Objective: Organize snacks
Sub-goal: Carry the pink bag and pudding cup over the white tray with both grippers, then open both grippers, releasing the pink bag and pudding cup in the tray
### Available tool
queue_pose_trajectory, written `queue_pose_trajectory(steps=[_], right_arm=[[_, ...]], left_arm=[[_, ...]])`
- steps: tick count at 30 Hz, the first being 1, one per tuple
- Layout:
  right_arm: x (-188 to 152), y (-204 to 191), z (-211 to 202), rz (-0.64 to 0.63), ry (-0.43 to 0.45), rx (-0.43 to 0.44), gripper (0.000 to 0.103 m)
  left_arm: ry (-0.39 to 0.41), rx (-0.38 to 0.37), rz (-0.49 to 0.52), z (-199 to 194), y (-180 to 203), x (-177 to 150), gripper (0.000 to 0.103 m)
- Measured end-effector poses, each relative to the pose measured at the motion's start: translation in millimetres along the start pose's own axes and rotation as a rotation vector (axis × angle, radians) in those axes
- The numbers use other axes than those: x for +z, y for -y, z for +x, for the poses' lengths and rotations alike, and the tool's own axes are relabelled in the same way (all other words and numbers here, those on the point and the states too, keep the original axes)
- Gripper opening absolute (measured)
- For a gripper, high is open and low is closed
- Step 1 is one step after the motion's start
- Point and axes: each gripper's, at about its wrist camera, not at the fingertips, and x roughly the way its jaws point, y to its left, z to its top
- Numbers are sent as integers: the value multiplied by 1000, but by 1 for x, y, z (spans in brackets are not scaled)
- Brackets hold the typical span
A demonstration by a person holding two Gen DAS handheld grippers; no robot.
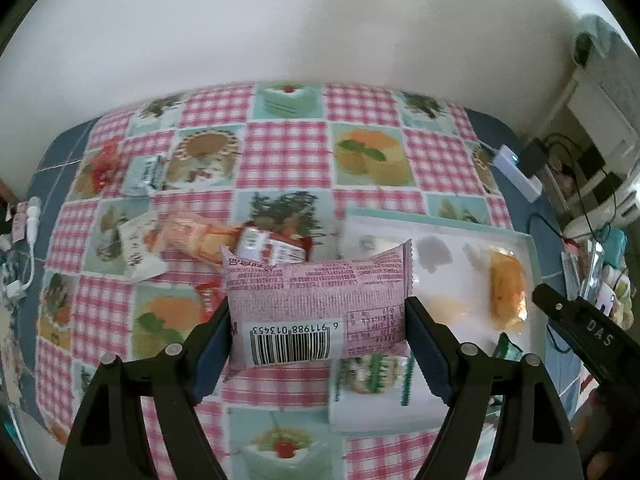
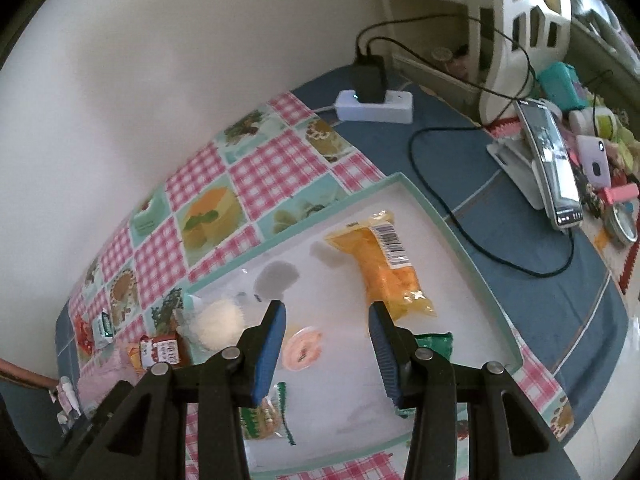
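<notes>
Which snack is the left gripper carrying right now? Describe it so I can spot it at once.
Start at the white tray with the mint-green rim on the checked tablecloth. Just left of it, the left gripper holds a pink snack packet crosswise between its blue pads. Unlike the orange packet lying in the tray, it is pink, covered in small print, with a white barcode panel facing the camera.

On the surface point(image 1: 280, 148), the tray point(image 1: 534, 264) lies at three o'clock of the loose snacks point(image 1: 192, 236); a bun point(image 1: 506, 284) rests in the tray; power strip point(image 2: 374, 106) at twelve.
</notes>
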Motion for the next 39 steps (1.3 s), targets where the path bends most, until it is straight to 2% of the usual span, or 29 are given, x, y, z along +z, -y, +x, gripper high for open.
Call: queue_pose_trajectory(steps=[8,16,20,24,34,39], right_arm=[[-5,12,22,32,-80,-20,46],[-7,11,27,32,-99,-27,46],[-6,12,27,37,-102,-29,46],[-6,11,27,35,-101,-28,46],[-5,20,28,69,-107,-42,46],[-5,23,28,82,-106,-47,47]], left_arm=[[-83,8,64,39,31,-11,82],[-141,12,105,68,51,-20,82],[-151,39,147,79,66,-26,82],[-167,23,153,89,76,-29,82],[-145,-8,183,91,91,-32,84],[-149,4,185,90,91,-32,86]])
